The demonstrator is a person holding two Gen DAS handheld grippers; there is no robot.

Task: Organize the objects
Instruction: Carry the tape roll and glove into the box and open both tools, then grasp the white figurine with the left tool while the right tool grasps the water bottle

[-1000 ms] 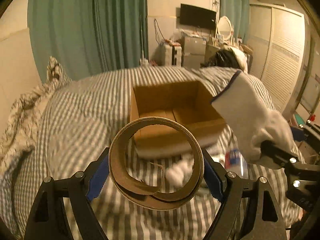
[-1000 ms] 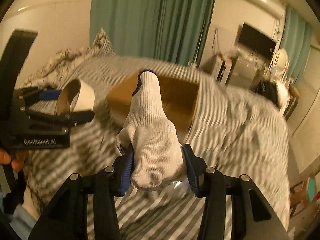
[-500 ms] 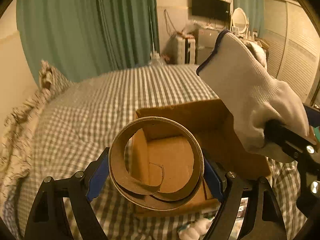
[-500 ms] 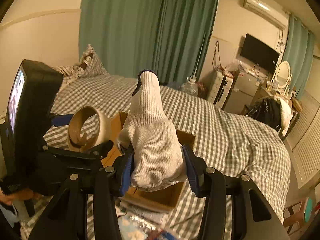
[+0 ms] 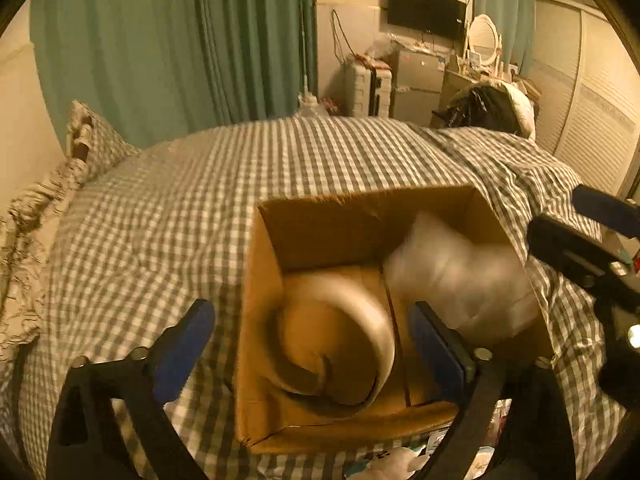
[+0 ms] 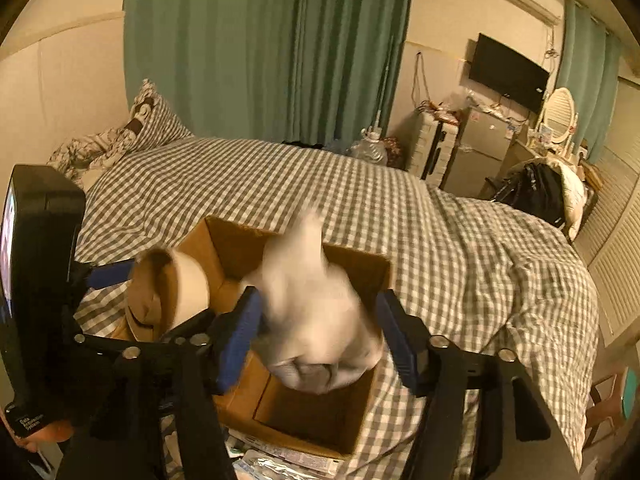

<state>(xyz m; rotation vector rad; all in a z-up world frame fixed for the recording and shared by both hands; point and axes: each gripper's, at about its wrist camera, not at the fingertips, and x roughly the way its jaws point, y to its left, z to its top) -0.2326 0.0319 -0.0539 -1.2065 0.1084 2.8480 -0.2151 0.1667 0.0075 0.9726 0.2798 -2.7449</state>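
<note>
An open cardboard box (image 5: 260, 320) (image 6: 360, 432) sits on the checked bed. My left gripper (image 5: 312, 340) is open above the box; a brown tape roll (image 5: 336, 344) (image 6: 168, 300), blurred, falls free between its spread jaws into the box. My right gripper (image 6: 320, 340) is open too; a white knit glove (image 6: 316, 320) (image 5: 460, 280), blurred, drops between its jaws into the right side of the box.
The grey-checked bedcover (image 5: 180, 220) spreads around the box, with pillows (image 5: 88, 136) at the far left. Packets and small items (image 6: 280, 460) lie at the box's near edge. Green curtains (image 5: 180, 40), a wardrobe and cluttered furniture stand beyond the bed.
Both grippers moved over the box and opened. The tape roll left the left jaws and the glove left the right jaws; both are dropping into the box.
</note>
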